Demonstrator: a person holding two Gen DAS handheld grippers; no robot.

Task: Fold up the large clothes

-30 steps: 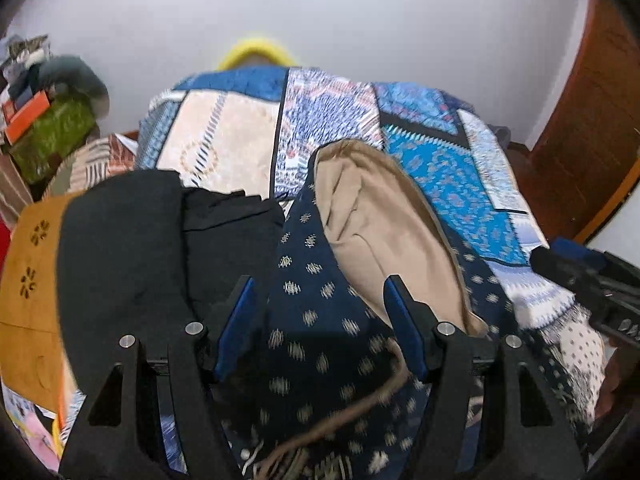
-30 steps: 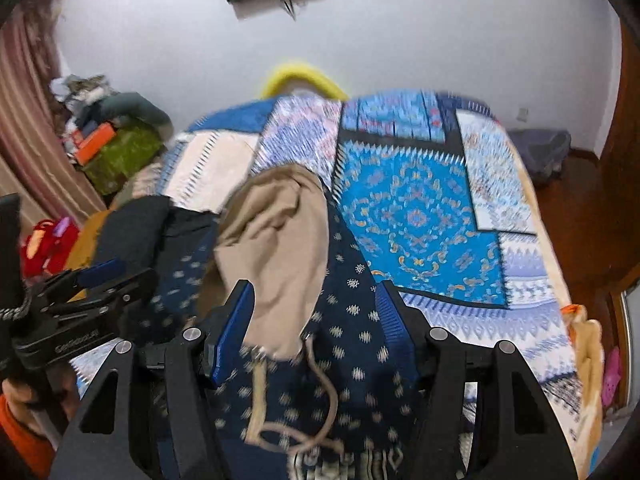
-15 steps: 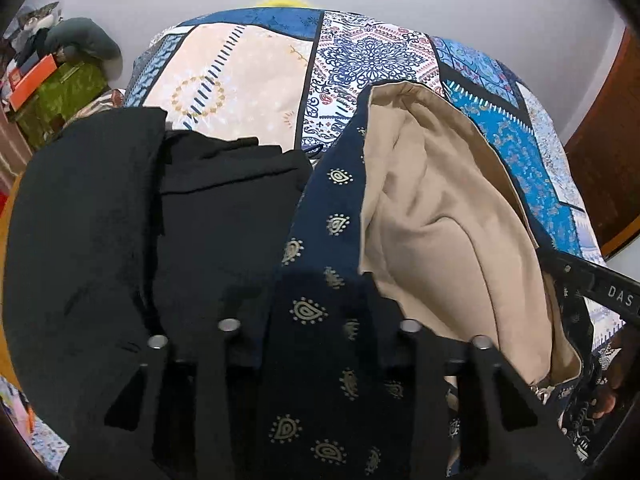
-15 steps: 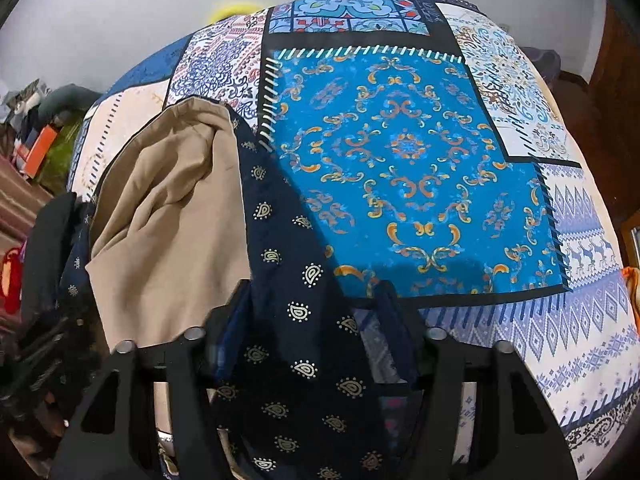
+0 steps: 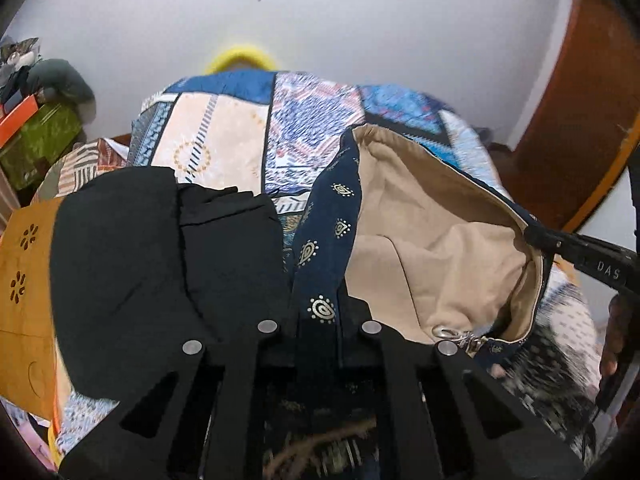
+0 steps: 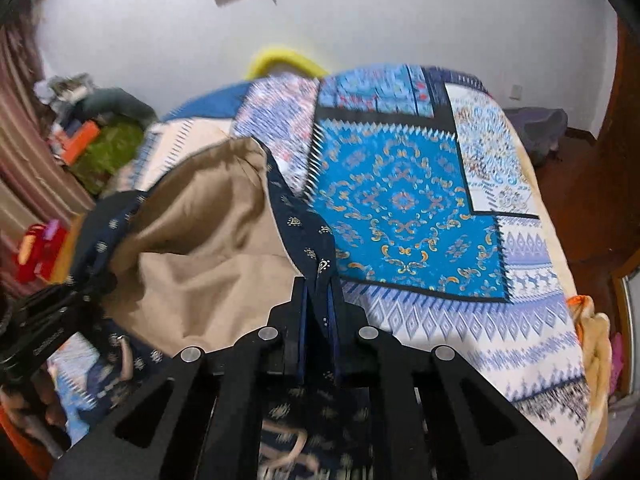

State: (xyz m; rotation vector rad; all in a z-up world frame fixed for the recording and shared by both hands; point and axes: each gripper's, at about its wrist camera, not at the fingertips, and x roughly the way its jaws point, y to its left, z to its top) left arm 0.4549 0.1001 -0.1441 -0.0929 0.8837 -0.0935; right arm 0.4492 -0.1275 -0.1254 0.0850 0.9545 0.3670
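Observation:
A navy garment with small gold motifs and a beige lining hangs lifted over the patchwork bed quilt. My left gripper is shut on its navy edge, which runs up from between the fingers. In the right wrist view, my right gripper is shut on another stretch of the navy garment's edge. The lining sags between the two grips. The right gripper shows at the right of the left wrist view, and the left gripper at the left of the right wrist view.
Black clothes and an orange cloth lie on the bed's left side. The blue quilt spreads to the right. A green box and clutter stand by the left wall, a wooden door at the right.
Both grippers went from open around the navy fabric to shut on its edge. They dipped close to the garment, then drew back up, and the garment's edge rose with them.

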